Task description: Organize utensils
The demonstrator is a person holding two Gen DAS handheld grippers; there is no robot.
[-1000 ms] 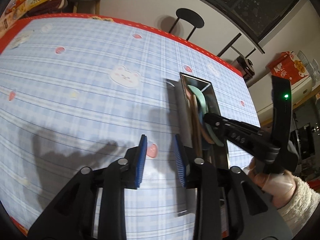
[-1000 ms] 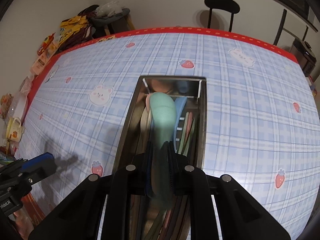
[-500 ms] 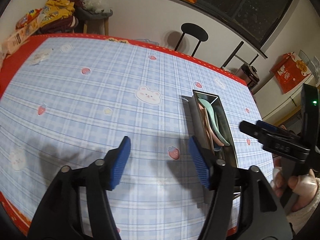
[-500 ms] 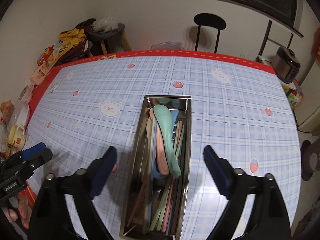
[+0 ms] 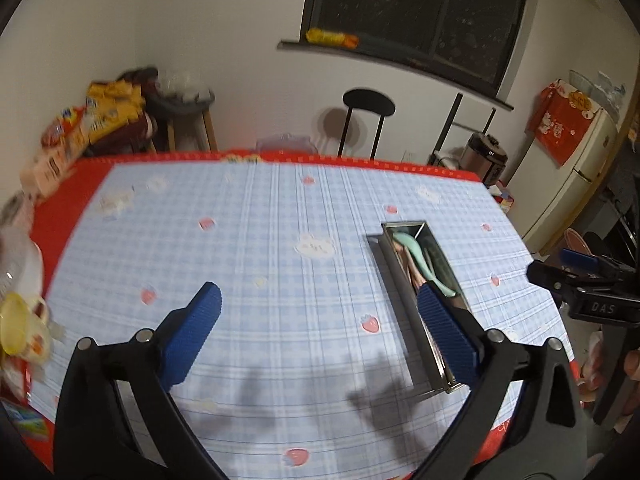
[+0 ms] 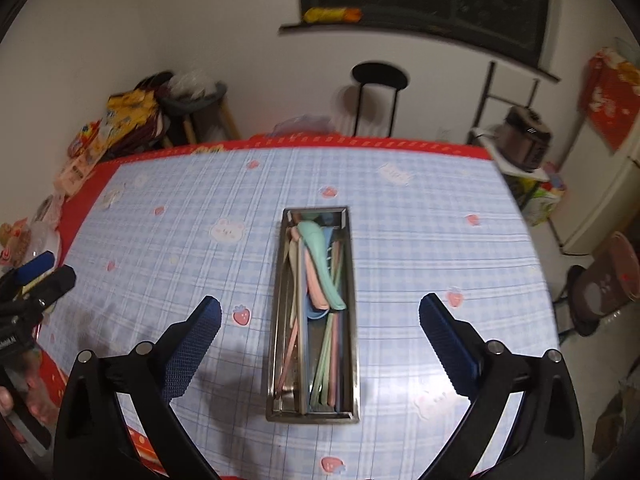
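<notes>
My left hand-held gripper [image 5: 318,312] is opening its jaws over the blue checked worktop [image 5: 260,272], nothing between them. My right hand-held gripper [image 6: 320,312] is opening too, empty, above the long steel tray [image 6: 352,360], where the mint-green plastic spoon [image 6: 320,256] lies atop other pastel utensils [image 6: 320,376].

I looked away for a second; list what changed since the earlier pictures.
The right gripper let go of the mint-green plastic spoon, which now lies in the steel utensil tray. Both it and the left gripper, whose jaws are opening, empty, pulled back. Tray and blue checked tablecloth unchanged.
</notes>
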